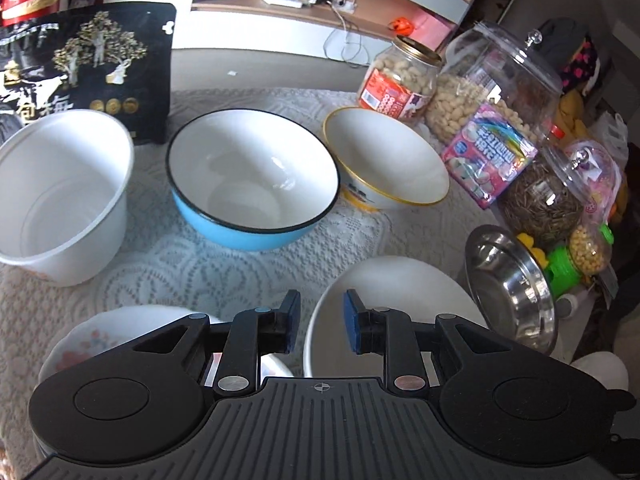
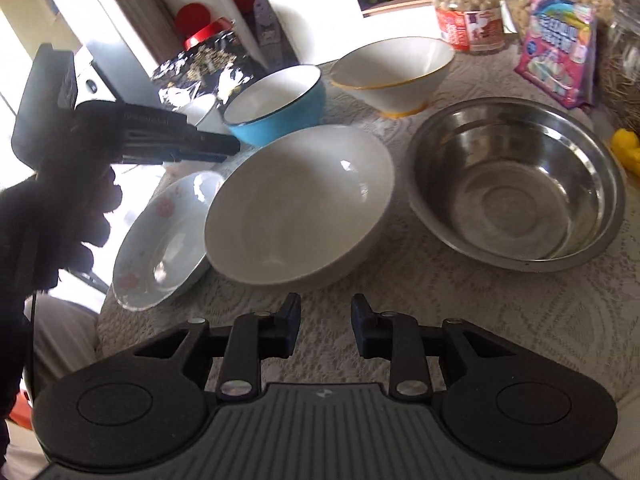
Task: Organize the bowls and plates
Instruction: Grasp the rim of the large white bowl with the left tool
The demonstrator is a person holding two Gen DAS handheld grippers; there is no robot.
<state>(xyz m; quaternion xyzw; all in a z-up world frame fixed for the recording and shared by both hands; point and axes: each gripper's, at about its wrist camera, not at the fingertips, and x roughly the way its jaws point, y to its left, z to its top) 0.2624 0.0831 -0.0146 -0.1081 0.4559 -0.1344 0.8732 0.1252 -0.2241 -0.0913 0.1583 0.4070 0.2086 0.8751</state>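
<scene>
On the lace tablecloth (image 1: 224, 276) stand a white tub (image 1: 60, 196), a blue enamel bowl (image 1: 248, 184) and a yellow-rimmed white bowl (image 1: 388, 160) in a back row. Nearer lie a floral plate (image 2: 160, 240), a plain white bowl (image 2: 300, 208) and a steel bowl (image 2: 516, 184). My left gripper (image 1: 322, 320) hovers open over the gap between the floral plate (image 1: 100, 340) and the white bowl (image 1: 400, 292), holding nothing. From the right wrist, the left gripper (image 2: 234, 147) shows above the plate. My right gripper (image 2: 326, 322) is open over bare cloth in front of the white bowl.
A black snack bag (image 1: 88, 68) stands at the back left. Jars of nuts (image 1: 400, 80) and seeds (image 1: 540, 200) and a pink candy bag (image 1: 488, 156) crowd the right side. A dark gloved hand (image 2: 48, 220) holds the left gripper. The table's edge runs just left of the floral plate.
</scene>
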